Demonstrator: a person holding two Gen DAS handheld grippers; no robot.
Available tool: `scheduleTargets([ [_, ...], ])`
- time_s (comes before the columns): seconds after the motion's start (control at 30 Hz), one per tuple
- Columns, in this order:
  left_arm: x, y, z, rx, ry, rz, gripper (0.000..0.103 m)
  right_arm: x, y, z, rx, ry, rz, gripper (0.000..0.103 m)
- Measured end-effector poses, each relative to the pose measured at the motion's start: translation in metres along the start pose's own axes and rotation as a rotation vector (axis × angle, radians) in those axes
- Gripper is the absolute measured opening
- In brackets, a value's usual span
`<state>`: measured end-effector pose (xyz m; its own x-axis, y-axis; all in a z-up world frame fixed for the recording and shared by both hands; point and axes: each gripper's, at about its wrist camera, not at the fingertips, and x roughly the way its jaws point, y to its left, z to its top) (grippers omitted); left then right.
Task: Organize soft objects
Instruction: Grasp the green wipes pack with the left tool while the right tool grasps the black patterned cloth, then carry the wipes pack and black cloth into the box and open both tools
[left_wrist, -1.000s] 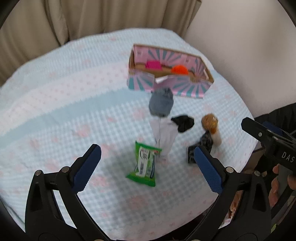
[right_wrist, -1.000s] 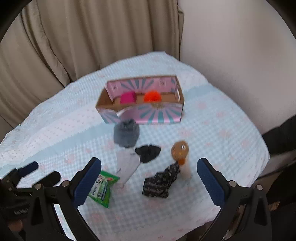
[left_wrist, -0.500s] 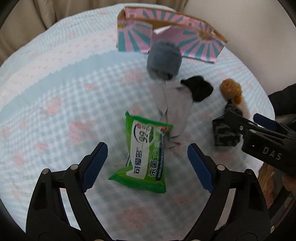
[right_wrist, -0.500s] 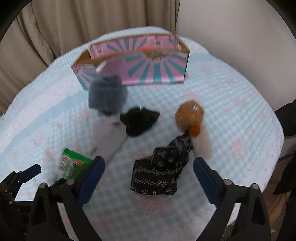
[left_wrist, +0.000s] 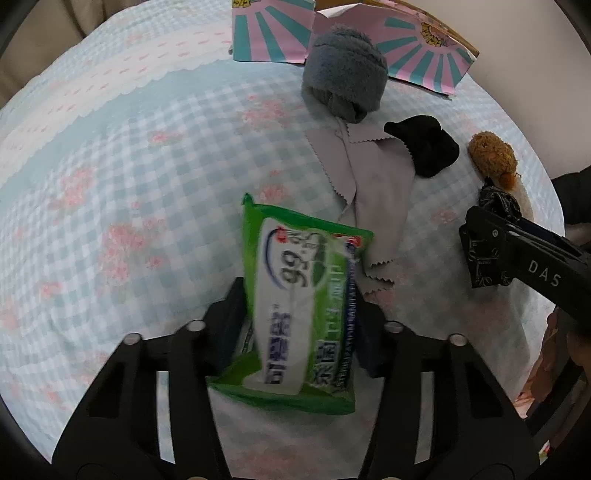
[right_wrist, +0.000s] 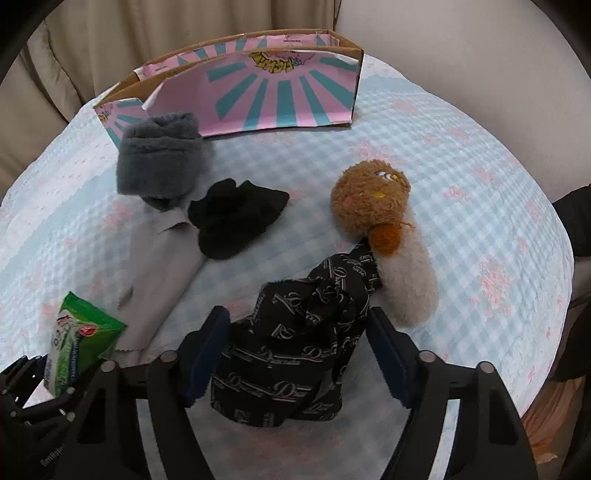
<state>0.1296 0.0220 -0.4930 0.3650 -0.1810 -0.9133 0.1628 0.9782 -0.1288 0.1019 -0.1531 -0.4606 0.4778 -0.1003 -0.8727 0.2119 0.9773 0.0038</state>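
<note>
Here both tongs have just been closing for a double pick-up on the worktop (right_wrist: 461, 155), the left tongs (left_wrist: 301, 325) pinching the green wet-wipe pack (left_wrist: 303, 295), the right tongs (right_wrist: 295, 354) narrowing, not yet tight, around the black printed cloth (right_wrist: 295, 354); next, firm grips, then lifts toward the pink striped box (right_wrist: 258, 92).

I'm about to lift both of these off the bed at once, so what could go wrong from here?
The left gripper, its jaws just closing, straddles the green wipes pack near its lower end; the slick pack could tilt or slip out.

The right gripper, also closing, brackets the black patterned cloth, whose upper end lies against the plush toy. Lifting may drag the toy.

The pack overlaps the grey cloth, which might shift.
</note>
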Motion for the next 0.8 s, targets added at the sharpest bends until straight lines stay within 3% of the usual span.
scheduleTargets([
  [0.17, 0.000, 0.002, 0.000, -0.011, -0.005, -0.010, 0.037, 0.002, 0.005, -0.002, -0.040, -0.008, -0.027, 0.048],
  [0.4, -0.005, 0.002, 0.001, -0.010, -0.008, -0.010, 0.032, -0.003, 0.001, -0.001, -0.045, -0.003, -0.023, 0.032],
  [0.8, -0.044, 0.008, 0.015, -0.058, -0.058, -0.006, 0.031, -0.029, 0.013, 0.010, -0.055, -0.043, 0.046, 0.028],
])
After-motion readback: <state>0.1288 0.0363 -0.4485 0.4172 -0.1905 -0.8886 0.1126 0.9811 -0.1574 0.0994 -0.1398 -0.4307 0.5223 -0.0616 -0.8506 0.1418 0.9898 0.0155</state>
